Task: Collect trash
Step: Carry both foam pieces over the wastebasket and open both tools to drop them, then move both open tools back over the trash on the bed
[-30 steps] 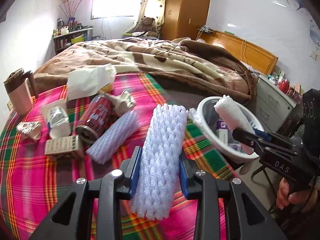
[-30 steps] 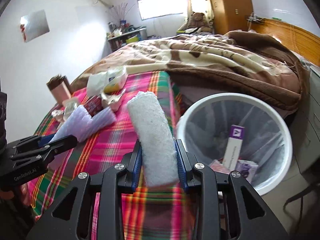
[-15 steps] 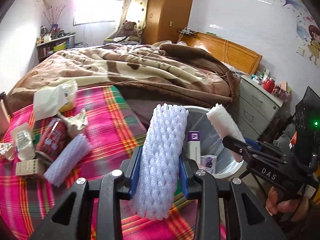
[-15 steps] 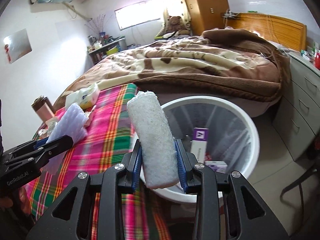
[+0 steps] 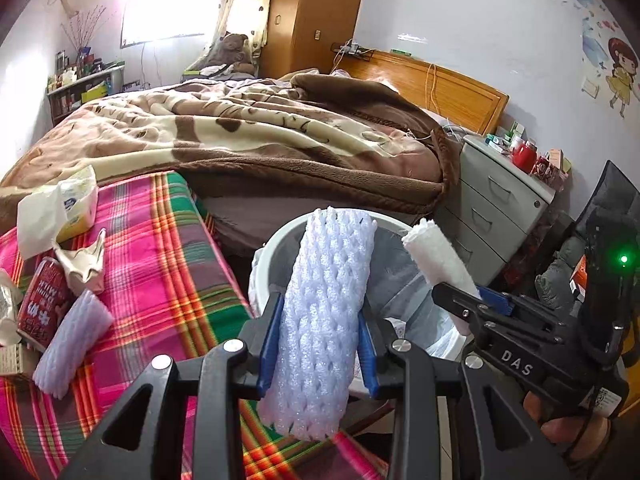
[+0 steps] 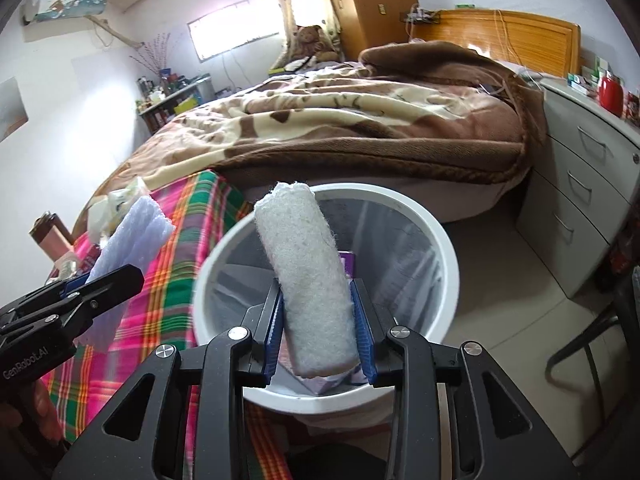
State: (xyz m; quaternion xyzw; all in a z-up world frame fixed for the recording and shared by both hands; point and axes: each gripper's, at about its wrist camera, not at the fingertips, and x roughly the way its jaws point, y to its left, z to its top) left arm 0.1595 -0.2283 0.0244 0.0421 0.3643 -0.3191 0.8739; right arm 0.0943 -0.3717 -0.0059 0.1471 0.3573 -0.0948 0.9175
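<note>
Bedroom: plaid bedspread (image 5: 160, 272), white bin (image 6: 436, 240) beside it.
Change: both grippers swung from bed to bin.
Left gripper (image 5: 318, 330): clenched on foam net (image 5: 324, 320).
Right gripper (image 6: 318, 330): clenched on white roll (image 6: 308, 280).
Meaning: drop likely next.

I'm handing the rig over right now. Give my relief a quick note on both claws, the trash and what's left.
Left claw: shut on a foam net, at the bin's rim.
Right claw: shut on a white roll, over the bin's mouth.
Done: some packaging is already in the bin.
Left: drop both pieces, then fetch the can, second foam net, wrappers and small box from the plaid cover.
</note>
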